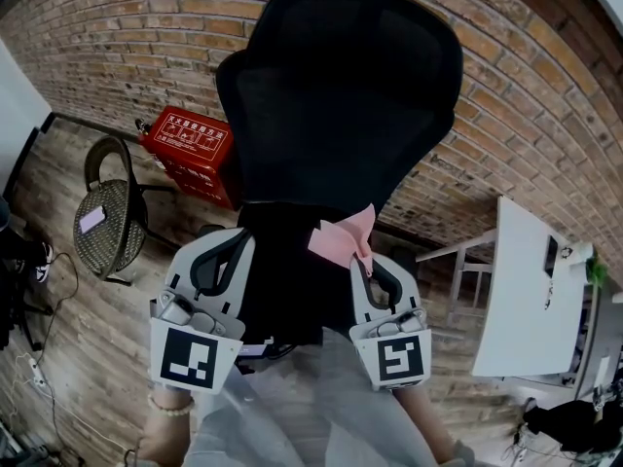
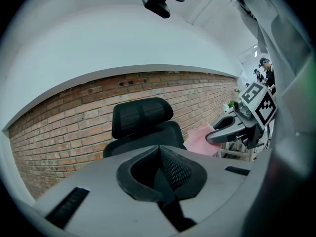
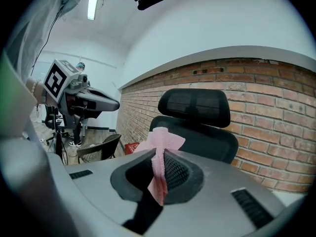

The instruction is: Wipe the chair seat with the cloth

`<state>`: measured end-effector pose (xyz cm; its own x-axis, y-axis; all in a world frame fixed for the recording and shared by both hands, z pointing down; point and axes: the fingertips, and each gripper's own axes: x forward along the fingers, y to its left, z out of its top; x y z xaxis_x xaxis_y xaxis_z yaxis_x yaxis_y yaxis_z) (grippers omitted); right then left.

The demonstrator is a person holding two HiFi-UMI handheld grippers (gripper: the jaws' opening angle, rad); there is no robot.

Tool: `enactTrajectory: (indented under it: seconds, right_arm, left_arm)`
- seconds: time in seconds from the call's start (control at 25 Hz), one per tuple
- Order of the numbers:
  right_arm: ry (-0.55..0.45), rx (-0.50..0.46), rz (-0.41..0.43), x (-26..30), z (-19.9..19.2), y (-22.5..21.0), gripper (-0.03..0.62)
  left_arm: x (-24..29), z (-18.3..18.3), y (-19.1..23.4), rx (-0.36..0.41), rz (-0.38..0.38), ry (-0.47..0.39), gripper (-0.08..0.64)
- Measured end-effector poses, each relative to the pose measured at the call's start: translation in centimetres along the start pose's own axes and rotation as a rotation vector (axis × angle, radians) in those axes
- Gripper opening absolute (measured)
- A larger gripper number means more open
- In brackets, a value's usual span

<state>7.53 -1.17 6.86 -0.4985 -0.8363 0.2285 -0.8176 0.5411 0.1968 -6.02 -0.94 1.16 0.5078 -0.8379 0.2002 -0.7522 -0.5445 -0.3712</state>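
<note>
A black mesh office chair (image 1: 341, 95) stands before me, its tall back and headrest (image 3: 195, 107) facing both grippers; the seat is hidden below. A pink cloth (image 1: 346, 236) is pinched in my right gripper (image 1: 365, 261), which is shut on it; the cloth stands up between the jaws (image 3: 160, 152). In the left gripper view the same cloth (image 2: 202, 141) shows beside the right gripper (image 2: 232, 127). My left gripper (image 1: 234, 246) is shut with nothing in it, its tips (image 2: 159, 149) pointing at the chair back (image 2: 143, 132).
A brick wall (image 1: 545, 115) runs behind the chair. A red box (image 1: 190, 154) and a small wicker chair (image 1: 107, 217) stand at the left on the wooden floor. A white table (image 1: 521, 290) is at the right.
</note>
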Motion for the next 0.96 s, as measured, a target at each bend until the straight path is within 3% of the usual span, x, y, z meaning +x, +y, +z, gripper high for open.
enactTrajectory:
  seconds: [0.96]
  right_arm:
    - [0.052,-0.048,0.03,-0.1,-1.1,1.2,0.055]
  left_arm:
    - [-0.4,-0.8,0.1,-0.089,0.001,-0.003,0.018]
